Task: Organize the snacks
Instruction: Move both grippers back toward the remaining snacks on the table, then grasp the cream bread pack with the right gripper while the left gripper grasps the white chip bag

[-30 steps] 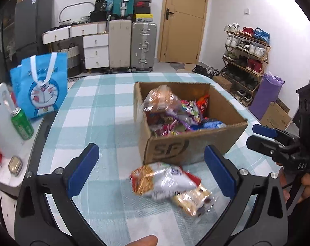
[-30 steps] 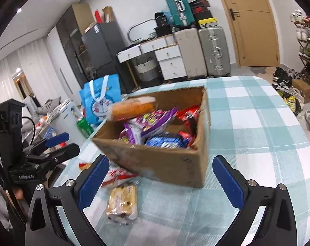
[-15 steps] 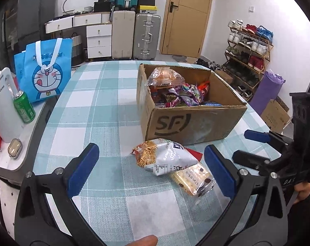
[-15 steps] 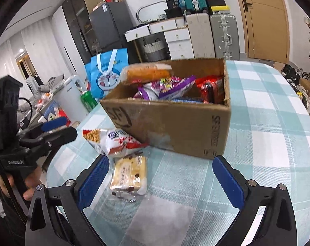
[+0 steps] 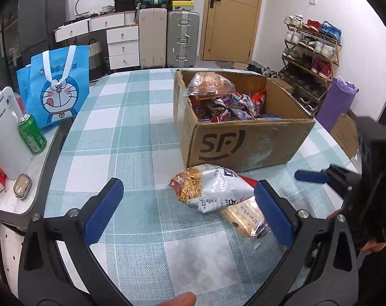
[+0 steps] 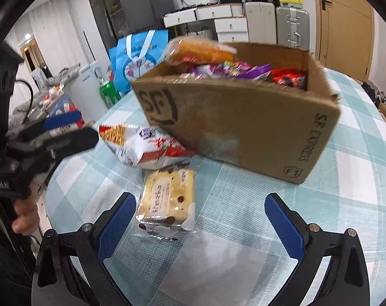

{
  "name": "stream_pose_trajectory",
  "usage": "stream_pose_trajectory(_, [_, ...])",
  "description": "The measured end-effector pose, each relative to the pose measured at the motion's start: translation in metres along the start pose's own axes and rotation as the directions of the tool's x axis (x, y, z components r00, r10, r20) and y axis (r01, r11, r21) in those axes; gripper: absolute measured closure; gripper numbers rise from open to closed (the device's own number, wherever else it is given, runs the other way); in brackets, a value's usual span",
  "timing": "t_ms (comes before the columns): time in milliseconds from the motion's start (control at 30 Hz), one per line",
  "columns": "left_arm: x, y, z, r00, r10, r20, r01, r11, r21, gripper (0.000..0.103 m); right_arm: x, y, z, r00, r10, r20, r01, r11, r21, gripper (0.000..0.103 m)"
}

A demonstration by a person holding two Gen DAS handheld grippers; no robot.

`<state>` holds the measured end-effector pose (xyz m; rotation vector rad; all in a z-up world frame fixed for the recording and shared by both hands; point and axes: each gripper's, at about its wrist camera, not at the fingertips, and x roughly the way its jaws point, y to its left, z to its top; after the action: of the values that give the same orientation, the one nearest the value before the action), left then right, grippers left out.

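Observation:
A cardboard box (image 5: 246,142) marked SF stands on the checked table, full of snack packets; it also shows in the right wrist view (image 6: 244,125). In front of it lie a white noodle-snack bag (image 5: 210,188) (image 6: 139,142) and a clear-wrapped yellow cake packet (image 5: 244,216) (image 6: 167,199). My left gripper (image 5: 188,211) is open and empty, above the table with the bag between its fingers' lines. My right gripper (image 6: 200,224) is open and empty, low over the table just in front of the cake packet. The right gripper shows at the right in the left wrist view (image 5: 318,176).
A blue Doraemon bag (image 5: 55,94), a green can (image 5: 32,134) and a white appliance (image 5: 4,132) stand off the table's left edge. Suitcases, drawers, a door and a shoe rack (image 5: 310,61) line the room behind.
Both grippers have dropped lower and pulled back toward the near edge of the table. The right gripper has swung left toward the cake packet. Both stay open.

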<state>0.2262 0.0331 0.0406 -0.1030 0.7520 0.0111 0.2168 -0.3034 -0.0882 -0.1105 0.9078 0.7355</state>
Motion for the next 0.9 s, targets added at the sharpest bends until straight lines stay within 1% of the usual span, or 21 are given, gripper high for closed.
stream_pose_trajectory(233, [-0.001, 0.016, 0.002, 1.000, 0.001, 0.001, -0.001, 0.999, -0.042, 0.001, 0.022, 0.020, -0.007, 0.999, 0.007, -0.047, -0.009, 0.999, -0.042, 0.001])
stream_pose_trajectory(400, [0.000, 0.019, 0.002, 1.000, 0.010, -0.002, -0.010, 0.999, -0.047, 0.001, 0.029, 0.032, -0.013, 0.999, -0.006, -0.047, 0.002, 0.997, -0.075, 0.001])
stream_pose_trajectory(467, [0.000, 0.019, 0.002, 1.000, 0.012, -0.002, -0.012, 0.999, -0.044, 0.001, 0.030, 0.037, -0.014, 0.999, -0.024, -0.039, 0.021, 0.995, -0.094, 0.002])
stream_pose_trajectory(533, [0.001, 0.020, 0.002, 1.000, 0.011, -0.003, -0.011, 0.999, -0.044, 0.001, 0.032, 0.041, -0.015, 0.998, -0.041, -0.039, 0.037, 0.993, -0.109, 0.005])
stream_pose_trajectory(600, [0.002, 0.020, 0.002, 1.000, 0.014, -0.004, -0.014, 0.999, -0.046, 0.001, 0.034, 0.042, -0.013, 0.998, -0.042, -0.044, 0.037, 0.993, -0.113, 0.015])
stream_pose_trajectory(667, [0.003, 0.021, 0.001, 1.000, 0.014, -0.007, -0.015, 0.999, -0.050, 0.001, 0.037, 0.043, -0.013, 0.998, -0.037, -0.053, 0.031, 0.993, -0.110, 0.023])
stream_pose_trajectory(733, [0.004, 0.022, 0.001, 1.000, 0.016, -0.008, -0.016, 0.999, -0.051, 0.001, 0.039, 0.043, -0.014, 0.997, -0.043, -0.057, 0.036, 0.993, -0.114, 0.026])
stream_pose_trajectory(800, [0.004, 0.022, 0.001, 1.000, 0.017, -0.010, -0.018, 0.998, -0.053, 0.001, 0.040, 0.043, -0.014, 0.996, -0.062, -0.057, 0.054, 0.990, -0.133, 0.034])
stream_pose_trajectory(900, [0.004, 0.022, 0.001, 1.000, 0.017, -0.010, -0.018, 0.999, -0.051, 0.001, 0.039, 0.039, -0.014, 0.997, -0.054, -0.059, 0.046, 0.990, -0.130, 0.036])
